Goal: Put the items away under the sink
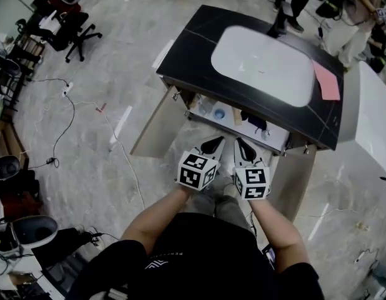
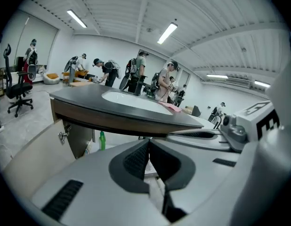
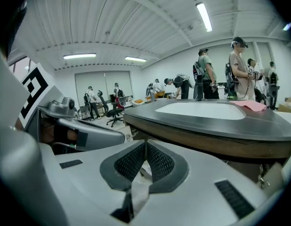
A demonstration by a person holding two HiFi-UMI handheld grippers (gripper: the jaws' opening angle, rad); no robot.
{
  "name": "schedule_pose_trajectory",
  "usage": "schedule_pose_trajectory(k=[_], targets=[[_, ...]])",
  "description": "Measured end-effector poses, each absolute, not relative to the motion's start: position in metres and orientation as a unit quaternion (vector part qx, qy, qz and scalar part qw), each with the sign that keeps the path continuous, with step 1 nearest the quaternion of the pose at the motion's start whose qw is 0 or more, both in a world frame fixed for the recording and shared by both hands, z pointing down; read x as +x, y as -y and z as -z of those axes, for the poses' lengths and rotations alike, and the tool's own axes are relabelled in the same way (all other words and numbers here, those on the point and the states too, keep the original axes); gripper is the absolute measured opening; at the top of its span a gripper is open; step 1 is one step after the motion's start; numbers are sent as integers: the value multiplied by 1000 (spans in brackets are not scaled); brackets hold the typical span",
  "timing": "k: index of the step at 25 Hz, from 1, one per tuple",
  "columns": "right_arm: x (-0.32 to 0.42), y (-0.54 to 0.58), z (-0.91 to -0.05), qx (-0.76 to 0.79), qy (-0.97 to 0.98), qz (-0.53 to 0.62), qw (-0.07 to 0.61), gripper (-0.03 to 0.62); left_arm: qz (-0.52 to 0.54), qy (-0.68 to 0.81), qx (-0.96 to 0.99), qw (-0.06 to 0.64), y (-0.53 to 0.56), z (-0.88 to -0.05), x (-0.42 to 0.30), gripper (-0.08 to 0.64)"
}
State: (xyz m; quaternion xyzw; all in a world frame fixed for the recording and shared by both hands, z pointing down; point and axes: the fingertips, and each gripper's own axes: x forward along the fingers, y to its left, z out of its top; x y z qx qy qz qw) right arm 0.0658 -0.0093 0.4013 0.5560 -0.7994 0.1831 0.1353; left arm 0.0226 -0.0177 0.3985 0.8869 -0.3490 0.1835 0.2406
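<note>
The sink cabinet (image 1: 199, 110) stands open under a black countertop (image 1: 193, 42) with a white basin (image 1: 265, 64). On its shelf I see a blue-topped container (image 1: 219, 113), a brown item (image 1: 237, 116) and a dark item (image 1: 258, 122). My left gripper (image 1: 212, 145) and right gripper (image 1: 242, 147) hang side by side in front of the opening, apart from the items. The left gripper (image 2: 148, 145) is shut with nothing in it, and a green bottle (image 2: 102, 140) shows under the counter. In the right gripper view the right gripper (image 3: 145, 147) is likewise shut and empty.
Both cabinet doors are swung out: the left door (image 1: 157, 125) and the right door (image 1: 293, 180) flank my grippers. A pink cloth (image 1: 327, 80) lies on the counter's right end. Cables (image 1: 68, 114) trail over the floor at left. Several people (image 3: 221, 69) stand behind the sink.
</note>
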Motion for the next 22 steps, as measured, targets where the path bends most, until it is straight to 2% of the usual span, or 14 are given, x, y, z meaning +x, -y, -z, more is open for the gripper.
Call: schedule_pose_trajectory(k=[9, 22], targets=[[68, -11, -350, 538, 819, -168, 107, 40, -160, 335, 905, 209, 4, -348, 21, 8], [60, -24, -336, 526, 822, -203, 80, 40, -133, 351, 901, 218, -13, -327, 4, 8]])
